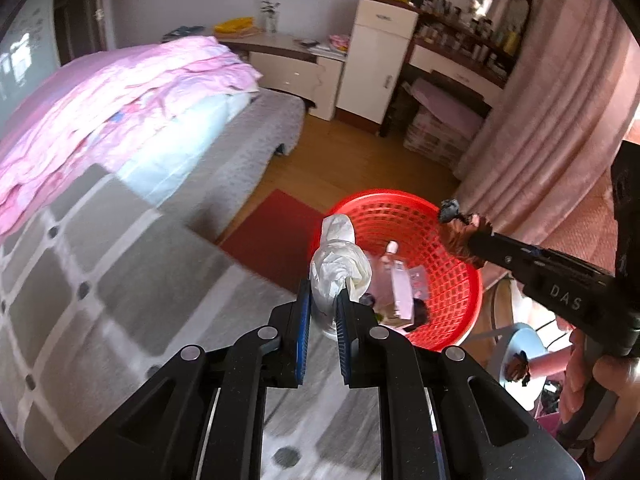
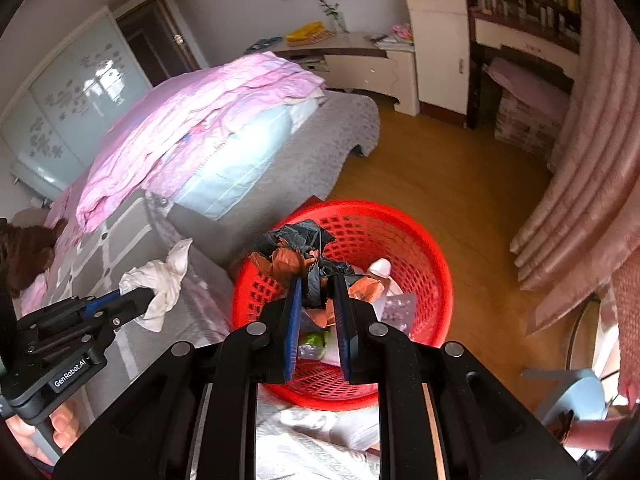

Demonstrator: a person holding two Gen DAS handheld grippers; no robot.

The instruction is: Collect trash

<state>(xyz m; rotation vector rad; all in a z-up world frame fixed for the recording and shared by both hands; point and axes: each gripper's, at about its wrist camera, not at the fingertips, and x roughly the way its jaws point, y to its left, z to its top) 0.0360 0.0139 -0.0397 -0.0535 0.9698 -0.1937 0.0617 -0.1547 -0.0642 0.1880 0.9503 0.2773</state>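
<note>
Trash: white crumpled tissue (image 1: 340,264) clamped in left gripper (image 1: 323,300), over the bed edge beside the red basket (image 2: 424,248). Black-and-orange wrapper (image 2: 308,256) clamped in right gripper (image 2: 316,296), directly above the basket, which holds a bottle (image 2: 380,268).

basket (image 2: 420,248): red mesh
tissue (image 1: 336,264): white
wrapper (image 2: 304,256): black and orange
quilt (image 1: 120,92): pink
bedspread (image 1: 100,280): grey, white grid
curtain (image 1: 560,120): pink
</note>
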